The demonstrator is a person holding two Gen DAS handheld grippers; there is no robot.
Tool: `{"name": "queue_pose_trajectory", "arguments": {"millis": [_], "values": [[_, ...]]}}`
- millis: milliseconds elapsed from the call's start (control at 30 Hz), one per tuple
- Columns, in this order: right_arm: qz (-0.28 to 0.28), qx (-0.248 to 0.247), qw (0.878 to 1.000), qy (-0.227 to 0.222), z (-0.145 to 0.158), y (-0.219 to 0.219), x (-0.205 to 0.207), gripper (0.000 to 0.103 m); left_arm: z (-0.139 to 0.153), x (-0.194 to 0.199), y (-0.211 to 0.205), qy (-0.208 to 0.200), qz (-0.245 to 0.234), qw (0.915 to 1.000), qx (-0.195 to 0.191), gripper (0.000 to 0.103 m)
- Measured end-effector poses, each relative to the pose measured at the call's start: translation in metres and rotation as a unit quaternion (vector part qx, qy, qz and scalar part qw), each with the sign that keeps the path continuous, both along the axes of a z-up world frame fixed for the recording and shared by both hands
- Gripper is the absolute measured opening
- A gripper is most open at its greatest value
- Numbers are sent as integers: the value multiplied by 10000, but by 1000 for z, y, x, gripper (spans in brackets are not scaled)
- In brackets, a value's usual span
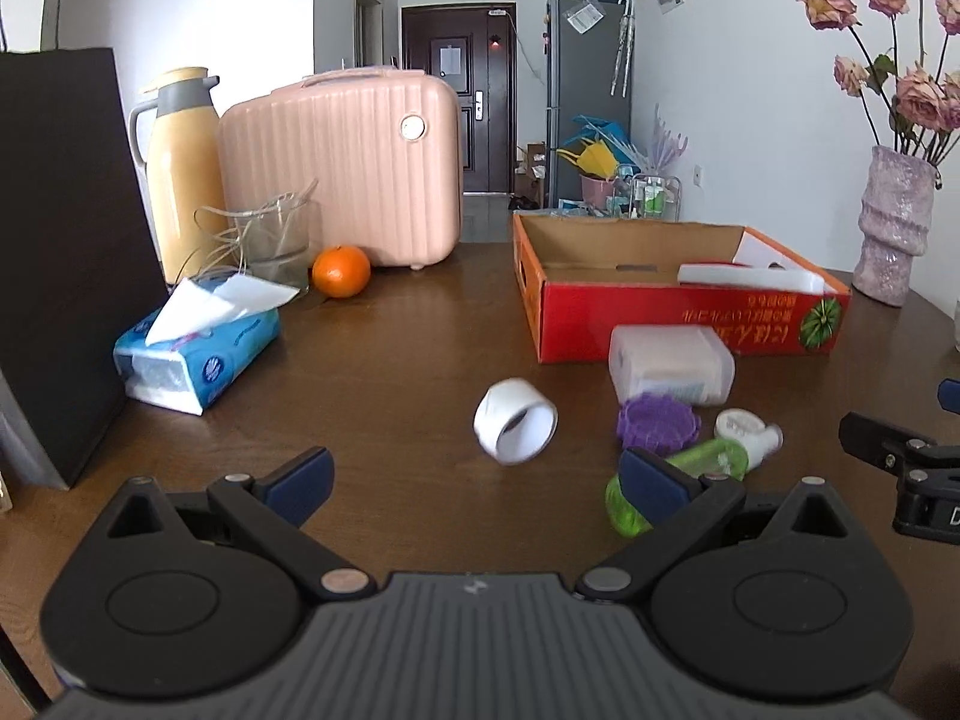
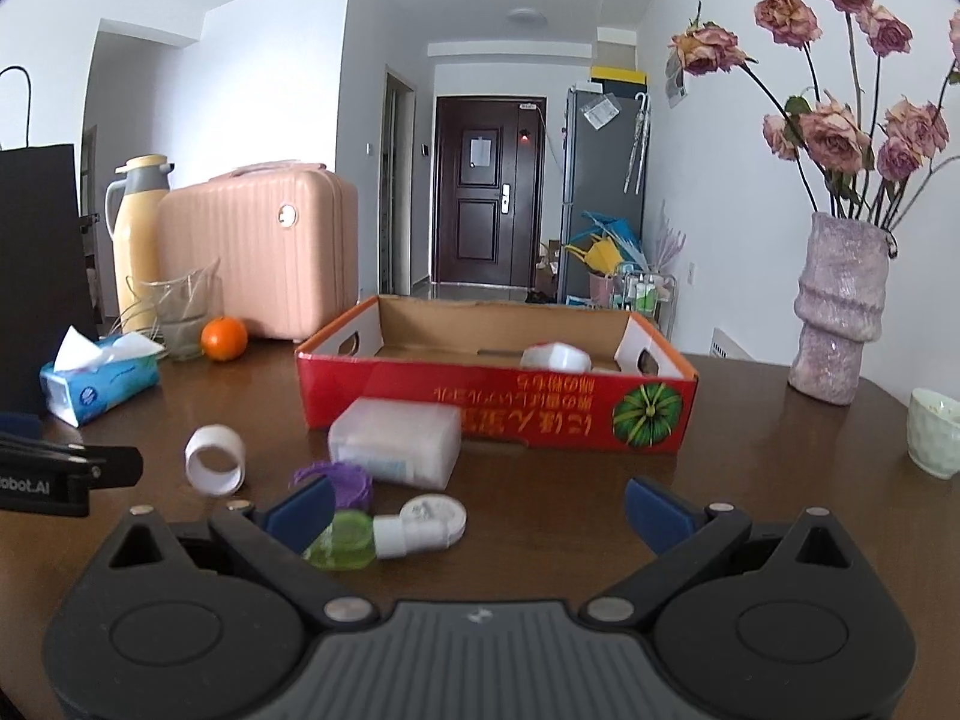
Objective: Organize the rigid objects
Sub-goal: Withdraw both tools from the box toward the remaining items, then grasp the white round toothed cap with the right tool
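Note:
A red cardboard box [image 1: 690, 315] [image 2: 498, 408] stands open on the brown table, with a white object [image 1: 750, 277] [image 2: 555, 357] inside. In front of it lie a translucent plastic case [image 1: 672, 363] [image 2: 396, 441], a white tape roll [image 1: 515, 429] [image 2: 215, 459], a purple ridged lid [image 1: 657, 423] [image 2: 342, 483] and a green bottle with a white cap [image 1: 708, 462] [image 2: 384, 534]. My left gripper [image 1: 477, 480] is open, just short of the tape roll. My right gripper [image 2: 480, 507] is open, with the green bottle by its left finger.
At the left are a tissue pack [image 1: 198, 351] [image 2: 99, 381], an orange [image 1: 341, 271] [image 2: 224, 339], a glass [image 1: 276, 243], a yellow thermos [image 1: 180, 171], a pink case [image 1: 345, 171] and a black bag [image 1: 60, 252]. A vase of flowers [image 2: 837, 309] and a white cup [image 2: 933, 432] stand at the right.

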State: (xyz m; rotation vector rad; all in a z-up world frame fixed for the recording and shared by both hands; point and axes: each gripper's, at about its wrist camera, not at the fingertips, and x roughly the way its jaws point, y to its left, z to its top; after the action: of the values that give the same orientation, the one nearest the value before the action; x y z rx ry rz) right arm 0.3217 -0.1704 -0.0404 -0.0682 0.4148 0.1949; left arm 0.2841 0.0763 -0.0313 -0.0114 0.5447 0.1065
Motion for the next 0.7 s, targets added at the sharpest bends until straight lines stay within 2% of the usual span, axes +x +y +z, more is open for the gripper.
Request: {"name": "queue_pose_trajectory", "arguments": {"millis": [500,700], "values": [[135,-85,9998,134,-13,17,-22,103,-5,-6,6,63,43,9999,-65,103],[472,-187,9977,458,-23,35,-19,100,-5,-7,8,75,68,9999,-74,103]]}}
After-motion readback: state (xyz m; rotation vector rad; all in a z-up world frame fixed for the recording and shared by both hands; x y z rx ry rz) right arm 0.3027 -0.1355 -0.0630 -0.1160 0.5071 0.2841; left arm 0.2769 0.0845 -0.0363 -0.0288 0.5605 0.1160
